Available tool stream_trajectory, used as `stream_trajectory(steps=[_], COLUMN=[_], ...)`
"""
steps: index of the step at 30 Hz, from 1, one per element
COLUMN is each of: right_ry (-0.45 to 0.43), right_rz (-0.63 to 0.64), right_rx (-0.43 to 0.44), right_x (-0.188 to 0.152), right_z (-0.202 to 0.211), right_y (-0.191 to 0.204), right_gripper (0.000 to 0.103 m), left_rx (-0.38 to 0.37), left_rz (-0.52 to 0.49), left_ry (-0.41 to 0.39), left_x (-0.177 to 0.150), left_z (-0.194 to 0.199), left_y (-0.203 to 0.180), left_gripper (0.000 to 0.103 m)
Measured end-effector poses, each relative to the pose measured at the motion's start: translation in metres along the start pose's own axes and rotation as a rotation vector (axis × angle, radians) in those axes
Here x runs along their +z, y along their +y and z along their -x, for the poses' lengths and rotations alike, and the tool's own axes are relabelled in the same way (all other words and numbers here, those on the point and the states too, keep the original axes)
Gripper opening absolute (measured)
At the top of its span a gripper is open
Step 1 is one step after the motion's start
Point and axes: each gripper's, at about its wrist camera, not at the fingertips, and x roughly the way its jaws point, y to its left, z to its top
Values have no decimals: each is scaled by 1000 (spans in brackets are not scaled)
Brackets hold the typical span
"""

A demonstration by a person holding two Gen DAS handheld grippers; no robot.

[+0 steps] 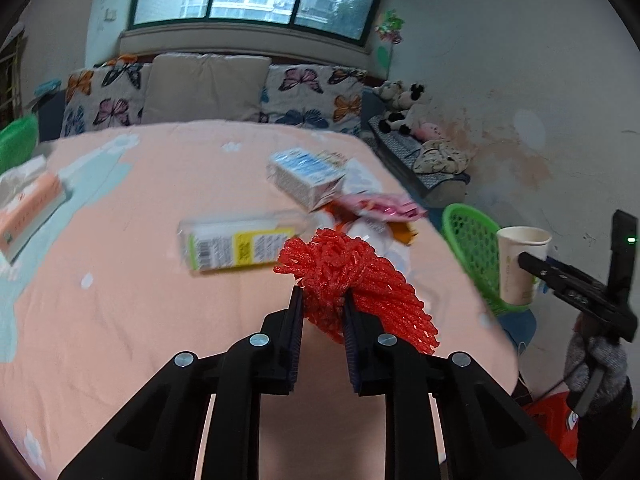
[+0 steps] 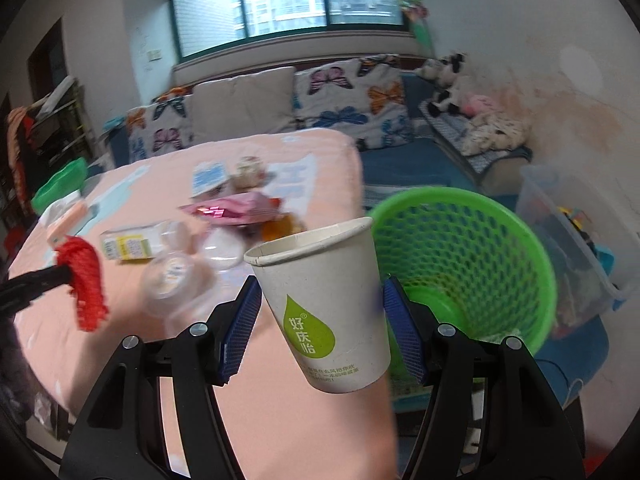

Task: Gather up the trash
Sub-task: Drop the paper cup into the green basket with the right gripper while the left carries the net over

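Observation:
My left gripper point(image 1: 321, 298) is shut on a red foam fruit net point(image 1: 344, 276) and holds it above the pink bedspread point(image 1: 132, 292). My right gripper point(image 2: 321, 292) is shut on a white paper cup point(image 2: 324, 300) with a green drop logo, held tilted beside a green mesh waste basket point(image 2: 468, 256). The cup point(image 1: 518, 264) and basket point(image 1: 472, 240) also show at the right of the left wrist view. Trash lies on the bed: a clear box with a yellow label point(image 1: 236, 246), a blue-white carton point(image 1: 306, 176), a pink wrapper point(image 1: 384, 206).
Butterfly cushions point(image 1: 312, 96) and a beige pillow point(image 1: 204, 86) line the bed's far side. A tissue pack point(image 1: 28, 204) lies at the left. A clear storage bin point(image 2: 576, 232) stands right of the basket. Clear plastic cups point(image 2: 172, 276) lie near the bed edge.

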Motion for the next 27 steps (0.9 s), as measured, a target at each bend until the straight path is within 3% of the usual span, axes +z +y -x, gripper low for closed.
stream_trajectory(steps=[9, 20, 23, 27], right_ry=[28, 92, 97, 92], right_rz=[-81, -144, -146, -158], right_rx=[-96, -90, -87, -88], right_x=[-4, -10, -11, -14], right_z=[-22, -57, -59, -57], right_y=[-67, -110, -115, -124], right_gripper=[63, 64, 71, 71], left_rx=[-60, -95, -104, -104], left_rz=[-77, -171, -191, -221], left_ry=[9, 28, 36, 52], left_x=[32, 74, 80, 86], left_z=[-22, -64, -76, -93], left_y=[-52, -123, -140, -161], left_gripper=[18, 18, 18, 18])
